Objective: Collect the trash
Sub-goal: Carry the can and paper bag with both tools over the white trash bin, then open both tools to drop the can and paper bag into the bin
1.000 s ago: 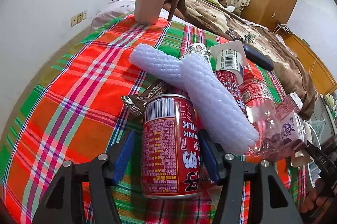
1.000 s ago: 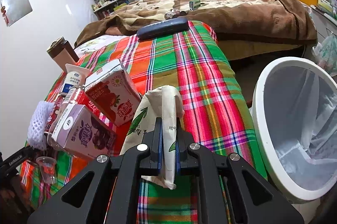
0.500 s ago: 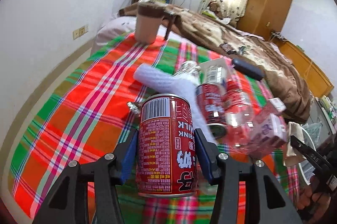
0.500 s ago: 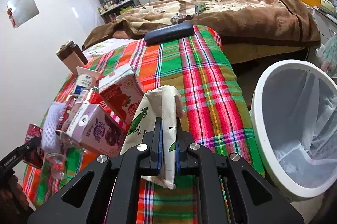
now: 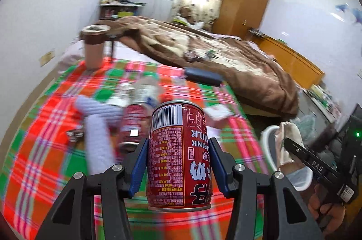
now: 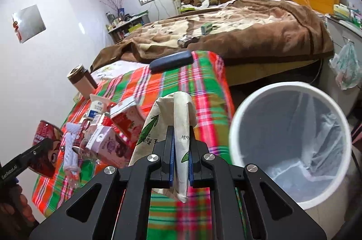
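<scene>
My left gripper [image 5: 178,163] is shut on a red milk drink can [image 5: 179,154], held upright above the plaid cloth [image 5: 40,149]. From the right wrist view the same can [image 6: 46,145] shows at far left. My right gripper [image 6: 181,145] is shut on a folded beige paper bag [image 6: 181,118] with green leaf print, just left of the white bin [image 6: 291,142] lined with a clear bag. The bag [image 5: 287,145] and bin rim [image 5: 265,133] also show at the right of the left wrist view. A pile of trash stays on the cloth: white foam netting [image 5: 97,127], another red can [image 5: 133,124], cartons [image 6: 108,142].
A brown lidded cup [image 5: 95,48] stands at the cloth's far corner. A dark blue case [image 5: 202,76] lies near the brown blanket [image 5: 203,52] on the bed. A wooden wardrobe [image 5: 244,0] stands behind. A plastic bag [image 6: 346,66] hangs right of the bin.
My left gripper has lifted the red can off the pile and swung it right, toward the bin. The right gripper rose with the paper bag and the bin came nearer.
</scene>
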`<action>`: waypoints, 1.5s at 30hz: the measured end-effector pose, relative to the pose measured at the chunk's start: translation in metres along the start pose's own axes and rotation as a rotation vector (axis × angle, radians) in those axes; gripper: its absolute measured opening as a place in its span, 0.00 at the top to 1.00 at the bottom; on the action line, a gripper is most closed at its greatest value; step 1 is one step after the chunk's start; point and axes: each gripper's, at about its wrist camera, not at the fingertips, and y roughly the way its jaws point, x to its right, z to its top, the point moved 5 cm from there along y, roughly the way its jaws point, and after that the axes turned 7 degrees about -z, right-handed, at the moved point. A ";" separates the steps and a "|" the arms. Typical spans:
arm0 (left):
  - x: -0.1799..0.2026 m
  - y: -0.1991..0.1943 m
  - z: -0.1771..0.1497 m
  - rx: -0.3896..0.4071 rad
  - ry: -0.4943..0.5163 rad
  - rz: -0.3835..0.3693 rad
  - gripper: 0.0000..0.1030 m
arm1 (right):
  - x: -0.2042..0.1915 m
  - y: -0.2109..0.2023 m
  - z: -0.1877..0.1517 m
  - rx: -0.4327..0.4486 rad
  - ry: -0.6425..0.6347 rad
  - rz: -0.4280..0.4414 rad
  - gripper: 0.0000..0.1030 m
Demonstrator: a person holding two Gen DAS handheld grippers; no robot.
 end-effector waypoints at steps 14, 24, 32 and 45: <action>0.130 0.051 -0.006 -0.072 0.153 -0.180 0.49 | 0.077 -0.013 0.011 0.023 0.081 -0.130 0.91; 0.211 0.108 -0.031 -0.210 0.194 -0.324 0.49 | 0.133 0.004 0.002 -0.051 0.107 -0.227 0.91; 0.240 0.144 -0.050 -0.269 0.246 -0.305 0.49 | 0.156 0.013 -0.008 -0.102 0.095 -0.276 0.91; 0.239 0.142 -0.043 -0.224 0.259 -0.282 0.32 | 0.164 0.010 -0.008 -0.091 0.110 -0.286 0.63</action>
